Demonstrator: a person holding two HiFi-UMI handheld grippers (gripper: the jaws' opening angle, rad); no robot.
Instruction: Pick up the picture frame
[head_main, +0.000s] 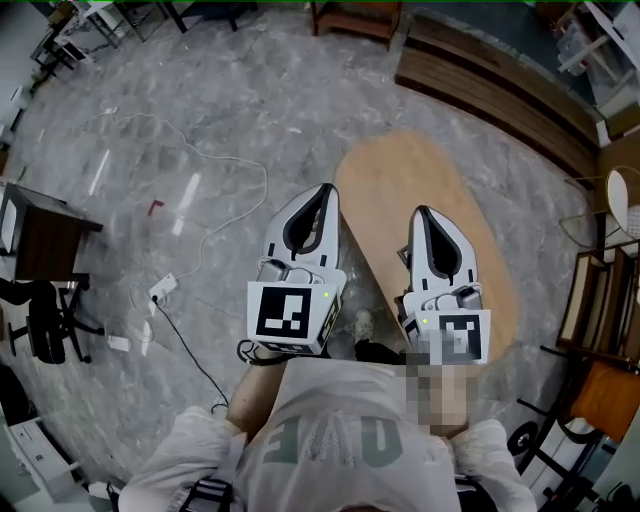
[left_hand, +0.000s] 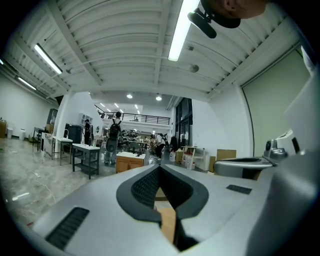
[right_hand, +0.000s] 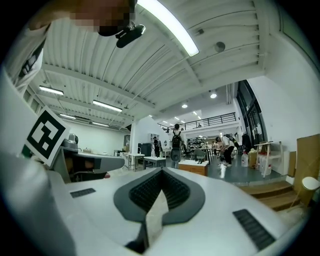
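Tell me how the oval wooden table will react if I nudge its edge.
The oval wooden table is probably rigid and heavy: its top is broad and solid-looking. It may tip rather than slide, though; its support is hidden underneath.

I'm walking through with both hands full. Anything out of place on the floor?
A loose white cable snakes across the floor to a power strip, left of the left hand-held gripper. Lying in open walking space, it may trip someone.

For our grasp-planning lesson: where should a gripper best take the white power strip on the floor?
Probably across the two long sides of the power strip, coming from above: it lies flat on the floor, narrow and elongated.
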